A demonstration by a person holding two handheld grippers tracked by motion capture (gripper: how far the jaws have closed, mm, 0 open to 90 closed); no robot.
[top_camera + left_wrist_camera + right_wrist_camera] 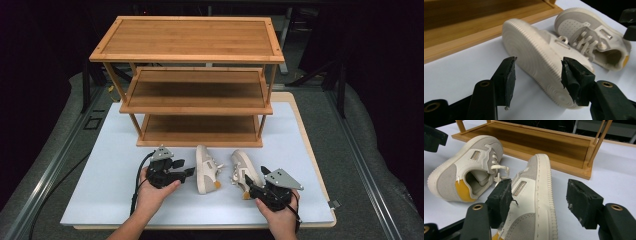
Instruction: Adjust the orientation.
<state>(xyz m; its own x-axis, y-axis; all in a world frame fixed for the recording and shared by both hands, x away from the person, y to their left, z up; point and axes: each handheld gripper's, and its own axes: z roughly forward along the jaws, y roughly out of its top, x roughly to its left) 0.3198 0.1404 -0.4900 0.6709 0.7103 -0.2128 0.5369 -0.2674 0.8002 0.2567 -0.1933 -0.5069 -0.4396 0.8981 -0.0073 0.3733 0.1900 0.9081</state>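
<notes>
A three-tier wooden rack [192, 75] stands at the back of the white mat [100, 175], all its shelves bare. In front of its bottom shelf, toward the mat's near edge, lie two pale shoes, toes pointing at the rack and heels toward the person, so each long axis runs front to back.

The left shoe [205, 170] lies tipped on its side; in the left gripper view its ribbed sole [536, 72] faces the camera and runs slantwise across the gap between the jaws. The left gripper [187, 172] sits just left of that shoe, jaws spread wide, nothing pinched; the right pad looks close against the sole's edge, though contact is hard to judge.

The right shoe [245, 172] has its heel end at the right gripper [248, 184]. In the right gripper view its heel and side [534, 202] rise between the jaws: the left pad sits by the upper, the right pad stands clear of the sole. These jaws are spread too.

Each hand is nearest its own shoe, and each would likely close across the shoe's width.
</notes>
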